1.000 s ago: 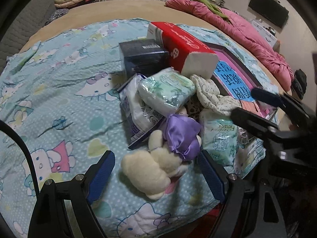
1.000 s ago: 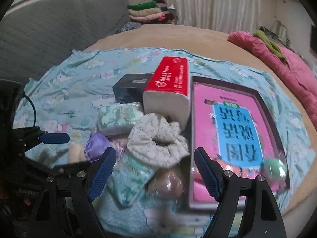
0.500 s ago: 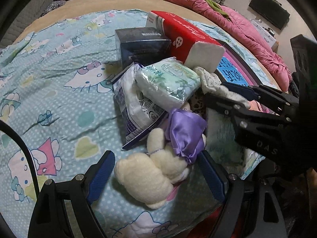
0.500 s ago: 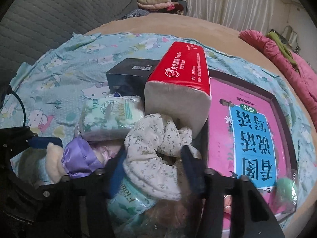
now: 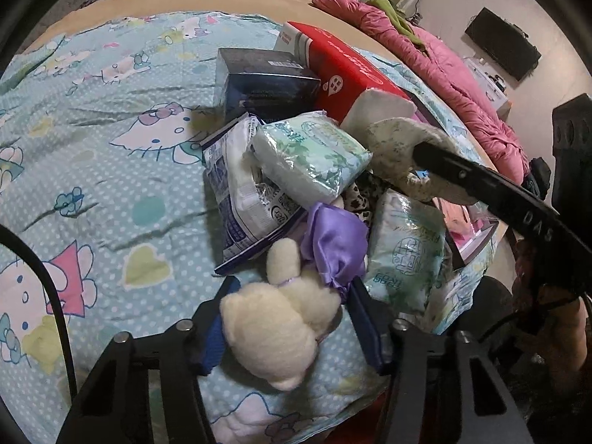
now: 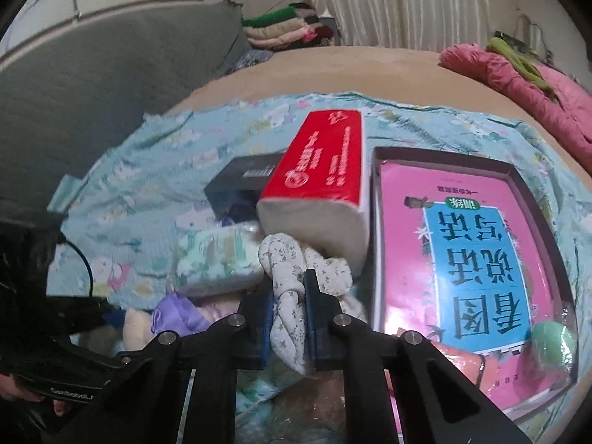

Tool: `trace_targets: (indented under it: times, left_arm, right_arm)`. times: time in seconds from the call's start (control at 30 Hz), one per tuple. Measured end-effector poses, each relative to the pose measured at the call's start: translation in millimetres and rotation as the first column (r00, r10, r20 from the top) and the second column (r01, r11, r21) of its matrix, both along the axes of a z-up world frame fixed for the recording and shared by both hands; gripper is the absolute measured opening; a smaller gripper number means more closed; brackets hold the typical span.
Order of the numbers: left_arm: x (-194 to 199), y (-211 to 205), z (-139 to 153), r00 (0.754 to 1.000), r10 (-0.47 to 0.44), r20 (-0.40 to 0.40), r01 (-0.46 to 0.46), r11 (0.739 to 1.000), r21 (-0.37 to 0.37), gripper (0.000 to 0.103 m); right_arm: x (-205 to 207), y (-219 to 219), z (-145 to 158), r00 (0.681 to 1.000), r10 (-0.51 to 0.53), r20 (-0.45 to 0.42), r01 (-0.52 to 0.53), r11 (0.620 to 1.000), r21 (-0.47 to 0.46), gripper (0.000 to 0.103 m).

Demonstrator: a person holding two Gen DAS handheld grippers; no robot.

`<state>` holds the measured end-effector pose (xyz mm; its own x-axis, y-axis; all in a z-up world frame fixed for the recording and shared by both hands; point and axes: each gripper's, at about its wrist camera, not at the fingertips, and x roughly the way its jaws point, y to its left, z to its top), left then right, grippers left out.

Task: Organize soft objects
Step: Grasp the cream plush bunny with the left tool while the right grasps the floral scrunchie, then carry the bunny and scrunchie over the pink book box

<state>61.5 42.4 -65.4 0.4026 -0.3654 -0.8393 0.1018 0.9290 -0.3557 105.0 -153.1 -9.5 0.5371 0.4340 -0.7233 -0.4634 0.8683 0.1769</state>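
Floral cloth (image 6: 292,307): bunched, cream with small grey sprigs; pinched in the middle of the pile, lower end hanging below the pads, upper end against the red tissue pack (image 6: 322,181).
Right gripper (image 6: 289,318): closed tight on the floral cloth, blue pads pressed to both sides.
Plush toy (image 5: 273,318): cream, lying on the bedsheet (image 5: 92,170) at the near edge of the pile, purple satin bow (image 5: 333,244) on top.
Left gripper (image 5: 292,327): jaws closing, plush toy between the pads, right pad at the toy's edge; firm contact not clear.
Soft packs: green-printed pack (image 5: 310,159) on top of a blue-and-white pack (image 5: 244,199); another green-printed pack (image 5: 405,251) just right of the bow.
Dark box (image 5: 262,85): behind the packs, touching the red tissue pack.
Tray (image 6: 532,199): dark-rimmed, right of the pile, holding a pink book (image 6: 462,251) and a green ball (image 6: 553,344).
Bedsheet: pale blue, cartoon-cat print, under everything.
Pink quilt (image 5: 444,74): heaped at the far right of the bed.
Folded clothes (image 6: 281,29): stacked at the far wall.
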Motion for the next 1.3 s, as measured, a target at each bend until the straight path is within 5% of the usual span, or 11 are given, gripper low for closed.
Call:
trace_targets:
  times: [0.53, 1.3]
  left_arm:
    - [-24, 1, 51, 0.992, 0.05, 0.116, -0.053, 0.998, 0.021, 0.048]
    - [-15, -72, 122, 0.978, -0.017, 0.206, 0.008, 0.999, 0.047, 0.048]
  right_arm:
    - [-26, -25, 35, 0.997, -0.009, 0.079, -0.001, 0.992, 0.125, 0.011]
    - [-44, -92, 77, 0.972, -0.156, 0.173, 0.112, 0.964, 0.243, 0.011]
